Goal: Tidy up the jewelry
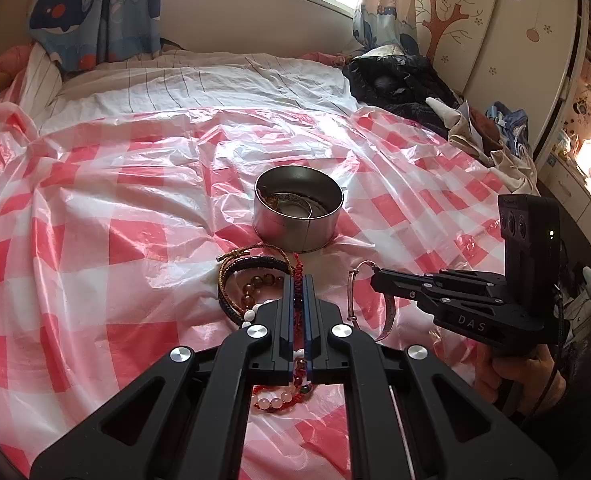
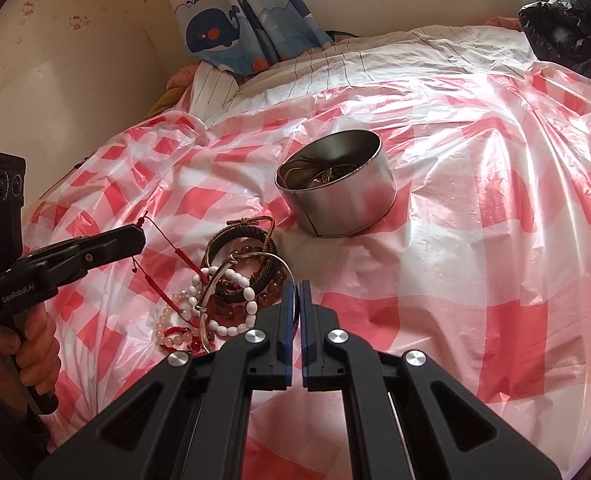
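Silver bangle (image 2: 231, 280), on edge, long axis running toward the tin (image 2: 335, 188).

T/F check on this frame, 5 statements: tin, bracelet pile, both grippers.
1. The round metal tin stands upright with no lid on. True.
2. The tin is empty. False: jewelry already lies inside it.
3. The left gripper is shut on a red cord. True.
4. The right gripper is wide open above the tin. False: it is shut on a thin silver bangle beside the bracelet pile.
5. The pile lies on a bare wooden table. False: it lies on a red-and-white checked plastic sheet spread over a bed.
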Demonstrator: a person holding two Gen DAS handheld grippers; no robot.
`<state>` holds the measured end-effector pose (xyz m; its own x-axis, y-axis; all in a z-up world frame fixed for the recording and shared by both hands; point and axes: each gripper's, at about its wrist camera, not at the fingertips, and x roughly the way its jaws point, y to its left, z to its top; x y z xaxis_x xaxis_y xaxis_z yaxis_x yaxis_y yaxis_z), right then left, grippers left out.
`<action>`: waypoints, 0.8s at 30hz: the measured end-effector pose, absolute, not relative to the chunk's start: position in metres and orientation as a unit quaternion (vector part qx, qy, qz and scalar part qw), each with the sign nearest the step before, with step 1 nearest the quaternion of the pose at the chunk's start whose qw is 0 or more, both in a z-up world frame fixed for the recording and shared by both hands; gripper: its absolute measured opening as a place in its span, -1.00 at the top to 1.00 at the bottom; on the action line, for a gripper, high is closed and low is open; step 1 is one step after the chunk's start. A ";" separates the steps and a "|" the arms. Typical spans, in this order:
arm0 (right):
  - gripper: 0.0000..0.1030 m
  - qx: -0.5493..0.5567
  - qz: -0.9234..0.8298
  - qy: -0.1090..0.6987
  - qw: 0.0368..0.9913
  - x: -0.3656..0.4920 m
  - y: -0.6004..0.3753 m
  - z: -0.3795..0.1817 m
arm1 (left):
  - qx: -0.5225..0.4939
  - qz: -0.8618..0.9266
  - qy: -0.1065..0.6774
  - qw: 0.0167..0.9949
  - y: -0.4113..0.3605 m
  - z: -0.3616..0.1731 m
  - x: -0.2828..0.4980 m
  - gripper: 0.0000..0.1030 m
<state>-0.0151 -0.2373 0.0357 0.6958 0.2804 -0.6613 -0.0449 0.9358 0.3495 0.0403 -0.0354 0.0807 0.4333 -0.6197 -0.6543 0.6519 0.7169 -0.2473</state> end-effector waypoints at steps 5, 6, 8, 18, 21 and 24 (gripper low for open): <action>0.93 0.161 0.086 0.372 0.910 -0.012 -0.242 0.040 | 0.031 -0.381 0.362 0.850 -0.043 0.094 0.037 0.94; 0.93 0.161 0.085 0.370 0.911 -0.011 -0.242 0.042 | 0.027 -0.385 0.359 0.850 -0.044 0.098 0.038 0.94; 0.93 0.159 0.084 0.362 0.915 -0.007 -0.244 0.048 | 0.022 -0.392 0.352 0.850 -0.048 0.107 0.041 0.94; 0.93 0.152 0.059 0.337 0.927 0.009 -0.265 0.078 | 0.010 -0.409 0.336 0.849 -0.086 0.141 0.070 0.94; 0.93 0.149 0.052 0.334 0.929 0.016 -0.272 0.083 | 0.005 -0.409 0.338 0.848 -0.101 0.142 0.082 0.94; 0.93 0.142 0.046 0.332 0.931 0.025 -0.277 0.088 | 0.000 -0.411 0.343 0.845 -0.115 0.140 0.095 0.94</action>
<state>0.0248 -0.2770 0.0875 0.7750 0.1805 -0.6057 0.0084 0.9553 0.2954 0.0952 -0.1153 0.1398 0.4272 -0.6937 -0.5799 0.6935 0.6629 -0.2822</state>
